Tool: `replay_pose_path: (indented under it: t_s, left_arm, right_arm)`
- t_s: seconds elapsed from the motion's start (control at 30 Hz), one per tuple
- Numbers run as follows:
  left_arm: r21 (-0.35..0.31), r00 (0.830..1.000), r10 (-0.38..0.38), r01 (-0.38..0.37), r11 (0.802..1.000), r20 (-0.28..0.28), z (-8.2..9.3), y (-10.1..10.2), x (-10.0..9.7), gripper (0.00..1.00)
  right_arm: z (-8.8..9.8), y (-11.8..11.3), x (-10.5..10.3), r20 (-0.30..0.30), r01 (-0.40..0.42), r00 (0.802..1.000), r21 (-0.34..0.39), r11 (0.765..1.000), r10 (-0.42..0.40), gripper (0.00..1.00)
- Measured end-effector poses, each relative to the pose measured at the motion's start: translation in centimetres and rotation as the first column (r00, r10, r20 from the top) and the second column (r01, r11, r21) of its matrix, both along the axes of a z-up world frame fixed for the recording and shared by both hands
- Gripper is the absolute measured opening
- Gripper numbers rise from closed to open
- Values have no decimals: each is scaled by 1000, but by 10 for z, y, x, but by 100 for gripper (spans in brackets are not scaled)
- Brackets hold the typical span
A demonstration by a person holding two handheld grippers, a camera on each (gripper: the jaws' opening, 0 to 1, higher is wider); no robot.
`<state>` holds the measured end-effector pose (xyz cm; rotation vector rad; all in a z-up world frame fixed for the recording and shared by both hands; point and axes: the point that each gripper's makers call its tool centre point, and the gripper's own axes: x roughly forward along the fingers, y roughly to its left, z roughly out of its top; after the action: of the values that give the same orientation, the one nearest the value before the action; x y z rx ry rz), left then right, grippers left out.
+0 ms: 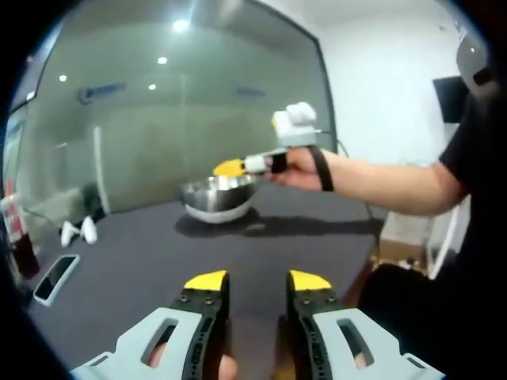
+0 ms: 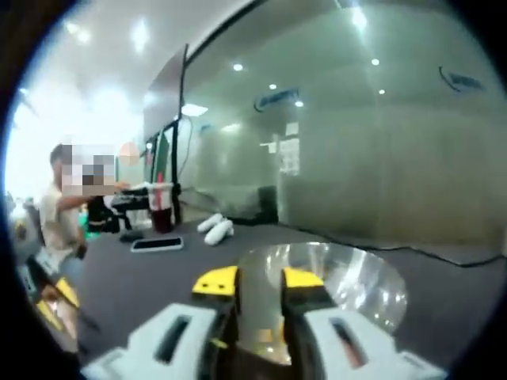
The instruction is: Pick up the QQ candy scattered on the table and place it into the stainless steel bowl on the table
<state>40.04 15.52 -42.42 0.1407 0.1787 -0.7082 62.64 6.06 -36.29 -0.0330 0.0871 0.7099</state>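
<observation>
- Frosted glass partition walls (image 1: pixel 182 119) with ceiling lights mirrored in them are seen behind a dark grey, matt worktop (image 1: pixel 158 253).
- A round, polished stainless steel bowl (image 1: pixel 218 198) is seen on the far part of the worktop in the left gripper view, upright, its mouth turned upward; a shadow is cast beside it.
- The right tool (image 1: pixel 231 167), grey-bodied with yellow tips, is held in a person's hand (image 1: pixel 297 168) just above the bowl's rim, its long axis lying roughly level and its tips pointed toward the bowl.
- In the right gripper view the right tool (image 2: pixel 260 279) is seen directly over the shiny bowl (image 2: pixel 348 277), its jaws parted by a narrow gap; whether any candy is pinched between them cannot be told.
- The left tool (image 1: pixel 257 279) is held low over the worktop, jaws spread, nothing between them.
- A flat dark phone (image 1: pixel 55 277) with a pale edge lies near the worktop's left side, and two small white rounded objects (image 1: pixel 79 231) lie beyond it.
- No candy can be made out.
</observation>
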Motion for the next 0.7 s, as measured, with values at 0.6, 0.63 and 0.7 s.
replay_pose_path:
  t_s: [0.6,0.63,0.7]
  left_arm:
    - [1,1000,-20,20,1000,7,2,-11,3,31]
    - [1,1000,-22,22,1000,7,2,-12,3,31]
    - [2,1000,-23,23,1000,8,3,-13,4,31]
  right_arm:
    - [20,-45,-50,27,8,1000,55,998,-9,17]
    - [18,-48,-54,33,7,999,45,999,-8,17]
    - [14,-53,-65,48,1,999,22,1000,-2,17]
